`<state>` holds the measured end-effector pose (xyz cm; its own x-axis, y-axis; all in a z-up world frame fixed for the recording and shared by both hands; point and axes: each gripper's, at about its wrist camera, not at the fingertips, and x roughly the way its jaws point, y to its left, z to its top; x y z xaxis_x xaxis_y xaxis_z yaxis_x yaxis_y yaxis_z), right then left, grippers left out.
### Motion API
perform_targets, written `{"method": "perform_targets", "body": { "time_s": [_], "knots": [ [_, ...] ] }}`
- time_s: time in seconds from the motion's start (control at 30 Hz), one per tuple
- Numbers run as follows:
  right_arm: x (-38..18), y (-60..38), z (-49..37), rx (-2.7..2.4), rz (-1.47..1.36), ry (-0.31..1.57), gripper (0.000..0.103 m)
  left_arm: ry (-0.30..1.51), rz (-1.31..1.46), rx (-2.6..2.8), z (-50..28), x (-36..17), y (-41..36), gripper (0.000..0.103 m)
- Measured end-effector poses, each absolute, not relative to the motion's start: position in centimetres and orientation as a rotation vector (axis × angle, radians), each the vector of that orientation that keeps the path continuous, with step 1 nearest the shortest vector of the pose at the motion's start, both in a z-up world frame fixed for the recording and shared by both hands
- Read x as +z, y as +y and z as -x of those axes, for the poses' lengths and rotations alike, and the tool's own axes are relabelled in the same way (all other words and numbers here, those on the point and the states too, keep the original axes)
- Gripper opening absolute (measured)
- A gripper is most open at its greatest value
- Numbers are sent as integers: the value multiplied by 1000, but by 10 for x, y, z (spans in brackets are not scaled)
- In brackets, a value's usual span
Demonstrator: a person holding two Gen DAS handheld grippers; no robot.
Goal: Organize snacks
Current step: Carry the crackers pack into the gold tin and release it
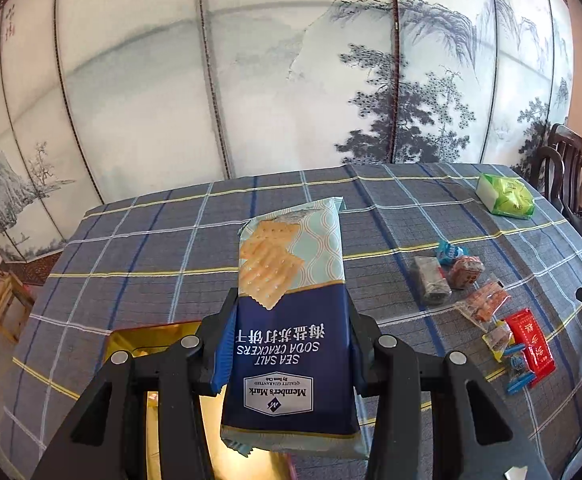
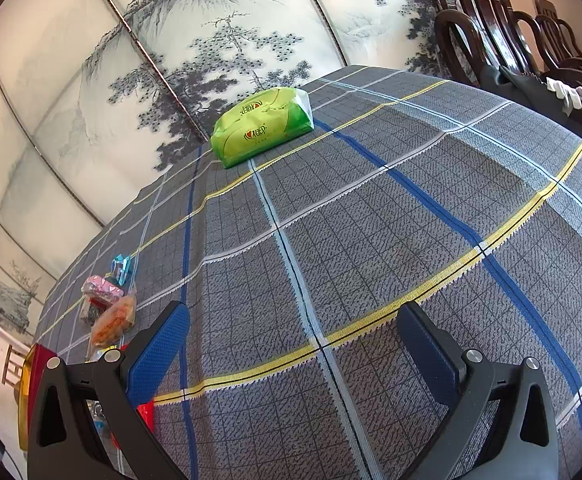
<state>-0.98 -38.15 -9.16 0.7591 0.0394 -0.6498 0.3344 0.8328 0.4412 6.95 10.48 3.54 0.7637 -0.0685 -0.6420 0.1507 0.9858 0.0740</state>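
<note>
My left gripper [image 1: 287,316] is shut on a blue and pale green pack of sea salt soda crackers [image 1: 295,280] and holds it upright above a gold-lined box [image 1: 143,344] on the table. Several small wrapped snacks lie to the right: a grey packet [image 1: 431,280], a pink one [image 1: 467,272], an orange one [image 1: 487,304] and a red packet [image 1: 531,344]. My right gripper [image 2: 295,328] is open and empty, low over the checked tablecloth [image 2: 371,240]. The same snacks [image 2: 107,308] lie to its left.
A green tissue pack [image 2: 263,126] lies at the far side of the table, also in the left wrist view [image 1: 505,194]. Dark wooden chairs [image 2: 511,32] stand at the right edge. A painted folding screen [image 1: 251,80] stands behind the table.
</note>
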Motion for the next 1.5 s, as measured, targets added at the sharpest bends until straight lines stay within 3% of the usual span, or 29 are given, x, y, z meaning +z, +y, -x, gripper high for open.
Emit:
{"method": "perform_targets", "body": {
  "time_s": [0.47, 1.5],
  "knots": [
    [-91, -381, 9, -172, -573, 700, 103, 799, -63, 7, -62, 13, 194, 41],
    [-90, -381, 9, -174, -572, 702, 103, 1028, 6, 17, -97, -56, 199, 41]
  ]
}}
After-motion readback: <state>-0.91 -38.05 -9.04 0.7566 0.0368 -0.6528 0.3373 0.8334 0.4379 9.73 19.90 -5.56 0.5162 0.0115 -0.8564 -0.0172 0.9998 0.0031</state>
